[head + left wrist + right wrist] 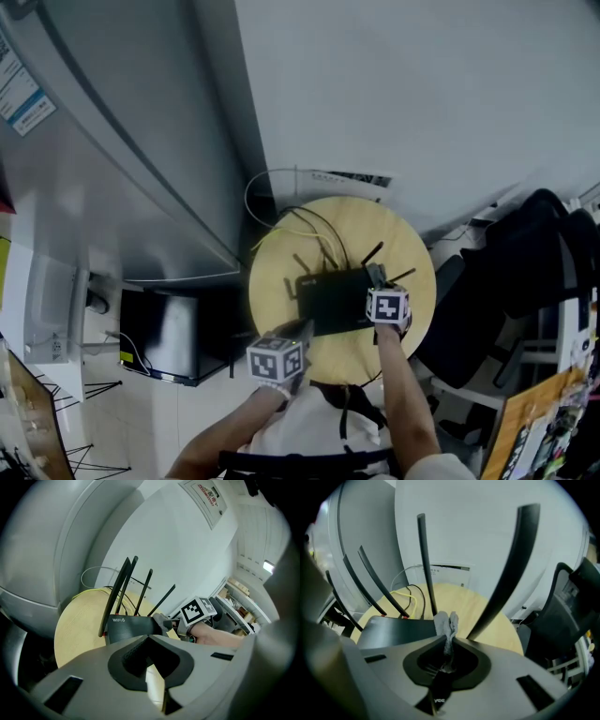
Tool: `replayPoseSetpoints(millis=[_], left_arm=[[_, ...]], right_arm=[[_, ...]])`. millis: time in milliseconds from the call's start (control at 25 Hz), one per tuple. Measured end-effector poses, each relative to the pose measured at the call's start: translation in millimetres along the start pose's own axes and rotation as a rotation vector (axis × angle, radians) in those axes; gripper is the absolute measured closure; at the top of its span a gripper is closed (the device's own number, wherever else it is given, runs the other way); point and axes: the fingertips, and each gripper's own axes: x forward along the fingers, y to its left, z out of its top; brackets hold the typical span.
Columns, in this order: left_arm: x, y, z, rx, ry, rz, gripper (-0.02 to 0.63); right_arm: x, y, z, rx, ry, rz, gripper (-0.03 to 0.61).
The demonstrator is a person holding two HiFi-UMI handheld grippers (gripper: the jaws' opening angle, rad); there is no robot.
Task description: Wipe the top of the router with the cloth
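A black router (330, 298) with several upright antennas lies in the middle of a round wooden table (394, 239). In the right gripper view its flat top (391, 626) fills the left foreground. My right gripper (376, 278) is at the router's right edge, shut on a crumpled grey cloth (446, 623) that sticks up between the jaws. The left gripper view also catches the cloth (161, 621) against the router's (131, 626) right end. My left gripper (300, 331) hovers at the router's near left corner, jaws shut with nothing in them.
Yellow and black cables (309, 225) run from the router's back to the wall. A tall white appliance (112, 169) stands to the left, with a dark box (173, 333) below it. A black office chair (525, 272) crowds the table's right side.
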Motion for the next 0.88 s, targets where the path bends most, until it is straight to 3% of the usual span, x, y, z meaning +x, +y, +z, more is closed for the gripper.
replayPoseSetpoints(millis=[120, 240, 400, 880], left_arm=[[0, 2, 1, -0.003, -0.006, 0.001, 0.615], [-1, 2, 2, -0.003, -0.010, -0.003, 0.615], [-4, 2, -1, -0.001, -0.006, -0.006, 0.615], [-26, 18, -3, -0.011, -0.026, 0.017, 0.615]], right_arm=[[-10, -10, 2, -0.031, -0.028, -0.067, 0.540], [-10, -11, -8, -0.004, -0.022, -0.063, 0.540], [-8, 20, -27, 0.056, 0.013, 0.069, 0.540], [-30, 147, -38, -0.036, 0.055, 0.342, 0.540]])
